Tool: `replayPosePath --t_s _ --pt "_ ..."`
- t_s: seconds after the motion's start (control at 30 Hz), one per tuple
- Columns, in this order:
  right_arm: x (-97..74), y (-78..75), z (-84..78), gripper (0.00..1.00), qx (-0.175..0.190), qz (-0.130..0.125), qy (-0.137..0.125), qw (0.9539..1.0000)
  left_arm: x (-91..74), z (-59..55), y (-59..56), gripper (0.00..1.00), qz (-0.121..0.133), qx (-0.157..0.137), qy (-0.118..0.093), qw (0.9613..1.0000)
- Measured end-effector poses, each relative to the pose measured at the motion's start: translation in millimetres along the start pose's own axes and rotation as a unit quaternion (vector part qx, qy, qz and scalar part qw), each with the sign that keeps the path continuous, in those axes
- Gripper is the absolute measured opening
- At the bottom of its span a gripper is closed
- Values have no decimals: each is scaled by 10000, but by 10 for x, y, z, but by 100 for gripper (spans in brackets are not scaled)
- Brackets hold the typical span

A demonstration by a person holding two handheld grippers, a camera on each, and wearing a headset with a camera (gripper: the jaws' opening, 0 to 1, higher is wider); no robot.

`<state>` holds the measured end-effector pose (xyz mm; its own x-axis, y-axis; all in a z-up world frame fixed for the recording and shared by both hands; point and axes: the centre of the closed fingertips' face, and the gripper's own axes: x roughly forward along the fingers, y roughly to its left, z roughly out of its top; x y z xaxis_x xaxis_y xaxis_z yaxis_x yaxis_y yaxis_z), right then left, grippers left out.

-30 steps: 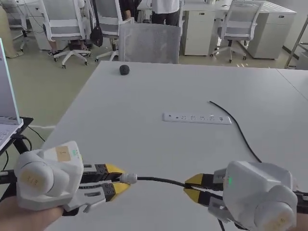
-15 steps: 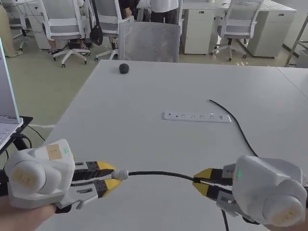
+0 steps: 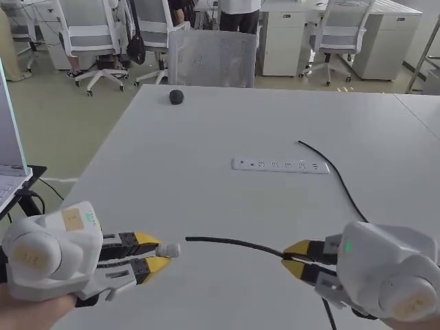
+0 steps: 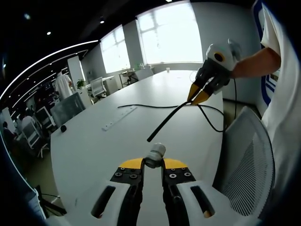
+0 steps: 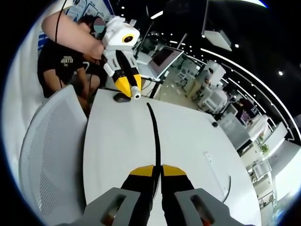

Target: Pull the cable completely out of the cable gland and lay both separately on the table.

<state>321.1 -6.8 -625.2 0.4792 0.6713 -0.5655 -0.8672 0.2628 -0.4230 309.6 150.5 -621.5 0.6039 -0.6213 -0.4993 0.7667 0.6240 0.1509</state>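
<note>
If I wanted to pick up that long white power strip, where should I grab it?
Probably at its middle, coming straight down from above, jaws across the narrow width. The power strip lies flat and long, so a middle grip should keep it level.

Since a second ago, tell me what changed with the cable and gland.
The cable has come fully out of the cable gland; a gap now separates them as the grippers drew apart. The left gripper stays shut on the gland, the right gripper on the cable. The power strip lies unmoved.
</note>
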Motion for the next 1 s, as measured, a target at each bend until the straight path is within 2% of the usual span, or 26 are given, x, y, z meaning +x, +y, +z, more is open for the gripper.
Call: replayPosePath --t_s 0.17,0.37,0.53,0.67,0.9,1.0 --pt "4 -27 11 0 27 -49 -9 10000 8 16 -37 15 -47 1 -23 10000" --pt "91 -124 29 0 119 -219 41 9997 52 54 -158 15 -178 73 -58 9998" --pt "197 -217 36 0 440 -336 115 9984 85 65 -234 15 -259 125 -69 9996" --pt "261 -292 82 0 598 -411 62 9973 107 89 -303 15 -320 216 -60 9992" --pt "443 -473 237 0 762 -521 -75 9957 161 167 -341 15 -415 225 -155 9988" --pt "575 -606 290 0 909 -601 -111 9940 187 207 -357 15 -465 230 -205 9984"
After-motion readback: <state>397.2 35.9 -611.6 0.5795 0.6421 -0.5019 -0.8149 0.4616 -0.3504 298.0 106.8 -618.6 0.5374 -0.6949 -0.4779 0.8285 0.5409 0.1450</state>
